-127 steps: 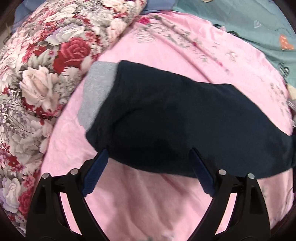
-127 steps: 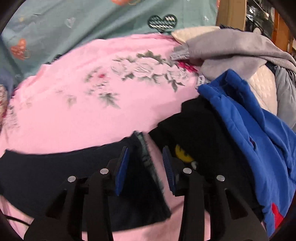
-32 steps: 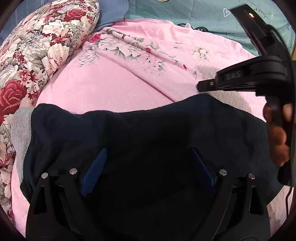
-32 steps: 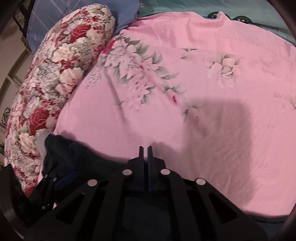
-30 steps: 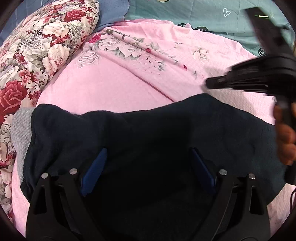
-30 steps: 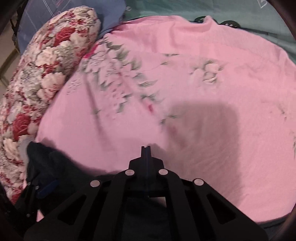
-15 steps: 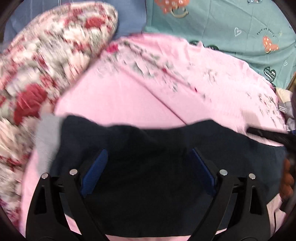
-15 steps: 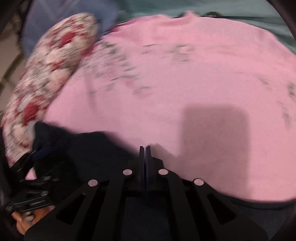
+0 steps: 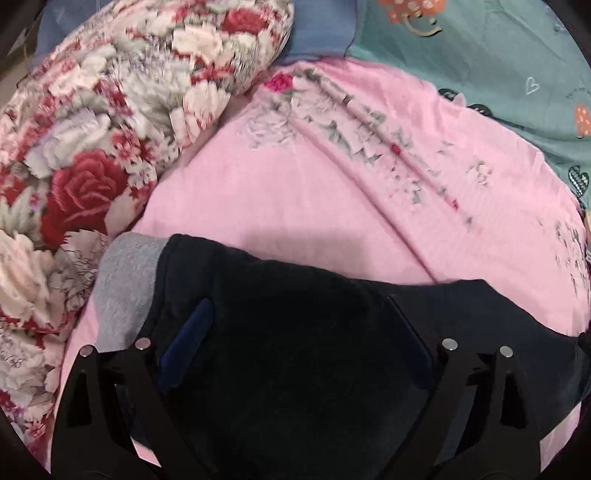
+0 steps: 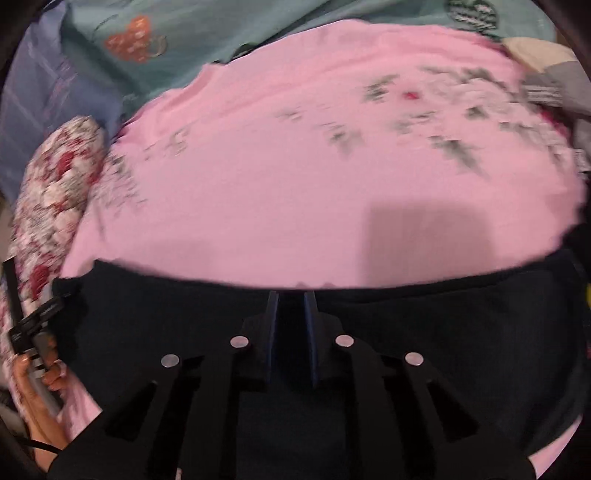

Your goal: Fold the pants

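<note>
- Dark navy fleece pants with a grey ribbed waistband lie flat on the pink floral bed sheet, long axis running left to right under both tools.
- Left tool: blue pads spread wide above the cloth, clamped on nothing, waistband just left of it.
- Right tool: jaws have just been opening, a narrow gap, nothing pinched; the pants' far edge sits at its tips.
- Each tool sits near its own end of the pants.

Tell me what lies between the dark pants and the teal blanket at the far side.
Only the pink sheet lies between the pants and the teal blanket; no other object rests there, as the right wrist view shows.
</note>
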`<state>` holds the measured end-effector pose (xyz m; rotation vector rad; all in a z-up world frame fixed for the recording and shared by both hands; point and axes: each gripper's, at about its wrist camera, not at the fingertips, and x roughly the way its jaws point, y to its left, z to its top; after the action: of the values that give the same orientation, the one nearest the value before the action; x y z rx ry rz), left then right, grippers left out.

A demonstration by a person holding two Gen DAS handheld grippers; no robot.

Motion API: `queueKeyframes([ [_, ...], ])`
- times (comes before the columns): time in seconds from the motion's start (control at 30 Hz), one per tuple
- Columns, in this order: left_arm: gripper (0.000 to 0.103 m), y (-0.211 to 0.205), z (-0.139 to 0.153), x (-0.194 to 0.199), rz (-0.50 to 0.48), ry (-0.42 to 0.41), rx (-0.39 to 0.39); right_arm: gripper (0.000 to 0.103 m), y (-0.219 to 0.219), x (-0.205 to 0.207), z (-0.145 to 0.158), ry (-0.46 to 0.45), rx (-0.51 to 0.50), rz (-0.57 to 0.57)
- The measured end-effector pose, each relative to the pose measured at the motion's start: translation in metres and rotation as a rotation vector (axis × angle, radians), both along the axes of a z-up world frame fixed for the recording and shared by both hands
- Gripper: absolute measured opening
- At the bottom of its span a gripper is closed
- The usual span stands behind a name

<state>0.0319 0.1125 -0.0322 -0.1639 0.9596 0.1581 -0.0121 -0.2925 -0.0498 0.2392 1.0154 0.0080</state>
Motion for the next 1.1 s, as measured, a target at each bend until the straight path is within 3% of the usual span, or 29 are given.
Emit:
queueKeyframes([
  [0.03, 0.094, -0.006, 0.003, -0.004, -0.023, -0.012, 0.044, 0.021, -0.015, -0.006, 0.006, -0.013, -0.042, -0.074],
  [0.07, 0.094, -0.010, 0.004, -0.005, -0.023, -0.022, 0.095, 0.021, -0.023, -0.012, 0.010, -0.035, -0.003, -0.084],
  [0.13, 0.094, -0.005, -0.005, -0.001, 0.027, 0.003, 0.170, 0.024, -0.027, -0.020, 0.011, -0.050, 0.149, -0.008],
  [0.17, 0.094, 0.005, -0.016, 0.004, 0.079, 0.043, 0.190, 0.032, -0.025, -0.021, 0.009, -0.043, 0.185, 0.019],
  [0.2, 0.096, 0.013, -0.021, 0.004, 0.095, 0.054, 0.169, 0.039, -0.024, -0.020, 0.006, -0.030, 0.199, 0.036],
  [0.27, 0.096, 0.015, -0.022, 0.000, 0.093, 0.049, 0.162, 0.037, -0.031, -0.014, -0.005, 0.012, 0.163, 0.032],
  [0.33, 0.095, 0.007, -0.013, -0.006, 0.090, 0.046, 0.188, 0.035, -0.052, -0.016, -0.010, -0.010, 0.259, 0.016],
  [0.37, 0.094, 0.003, -0.005, -0.011, 0.085, 0.035, 0.167, 0.035, -0.071, -0.021, -0.009, -0.020, 0.309, -0.050],
  [0.4, 0.094, -0.001, 0.001, -0.015, 0.070, 0.014, 0.134, 0.037, -0.084, -0.025, -0.004, -0.032, 0.271, -0.119],
  [0.47, 0.094, -0.015, 0.017, -0.028, 0.014, -0.036, 0.064, 0.041, -0.100, -0.044, 0.016, -0.086, 0.086, -0.253],
  [0.6, 0.096, -0.043, 0.021, -0.048, -0.100, -0.055, -0.065, 0.052, -0.116, -0.102, 0.050, -0.189, 0.133, -0.190],
  [0.67, 0.096, -0.055, 0.007, -0.050, -0.137, 0.002, -0.070, 0.063, -0.120, -0.130, 0.056, -0.181, 0.103, -0.212],
  [0.77, 0.096, -0.059, -0.023, -0.046, -0.116, 0.113, -0.074, 0.069, -0.135, -0.155, 0.046, -0.130, 0.113, -0.254],
  [0.9, 0.096, -0.070, -0.024, -0.048, -0.132, 0.115, 0.008, 0.070, -0.146, -0.159, 0.016, -0.069, 0.180, -0.308],
  [1.1, 0.096, -0.058, -0.018, -0.052, -0.101, 0.116, -0.082, 0.070, -0.145, -0.151, 0.004, -0.065, 0.311, -0.336],
])
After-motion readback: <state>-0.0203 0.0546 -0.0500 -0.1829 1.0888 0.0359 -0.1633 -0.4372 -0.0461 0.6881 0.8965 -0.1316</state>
